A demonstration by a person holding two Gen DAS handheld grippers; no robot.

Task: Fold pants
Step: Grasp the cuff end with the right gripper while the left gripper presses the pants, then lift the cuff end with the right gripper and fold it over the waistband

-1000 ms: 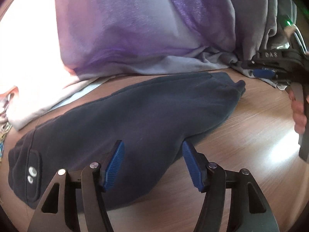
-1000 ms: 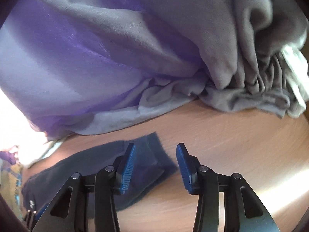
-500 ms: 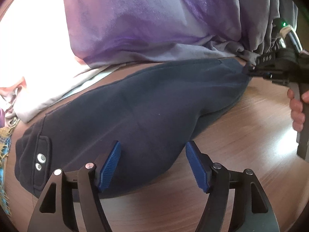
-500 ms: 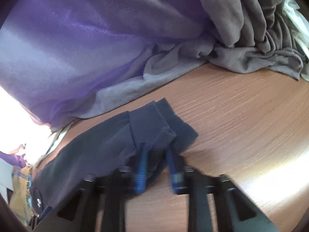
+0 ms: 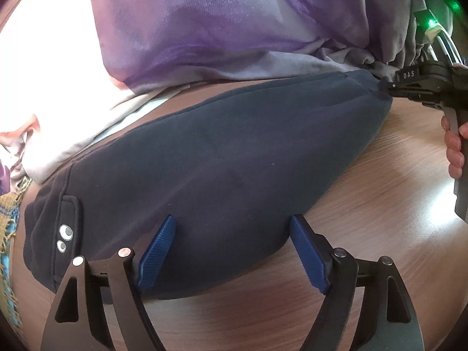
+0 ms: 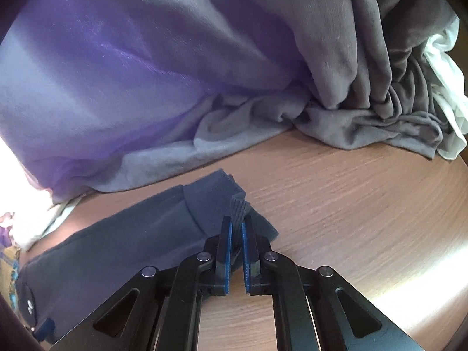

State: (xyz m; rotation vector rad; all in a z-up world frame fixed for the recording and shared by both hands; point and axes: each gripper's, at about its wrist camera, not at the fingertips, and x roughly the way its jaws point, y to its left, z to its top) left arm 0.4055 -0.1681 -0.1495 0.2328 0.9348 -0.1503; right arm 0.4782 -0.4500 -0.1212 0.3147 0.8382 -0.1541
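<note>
Presently the right gripper (image 6: pixel 237 228) has its blue pads pressed together on the ribbed cuff at the leg end of the dark navy pants (image 6: pixel 140 234). The left gripper (image 5: pixel 232 234) stands spread wide, its pads (image 5: pixel 158 248) straddling the near edge of the pants (image 5: pixel 222 161) close to the waistband end, not pinching the cloth. The pants lie stretched lengthwise on the wooden table (image 6: pixel 351 204), a snap-buttoned flap (image 5: pixel 65 234) visible at the waist. Just behind them, a heap of grey and purple fabric (image 6: pixel 146 73) rests on the table, with white cloth (image 6: pixel 447 87) at its right edge.
</note>
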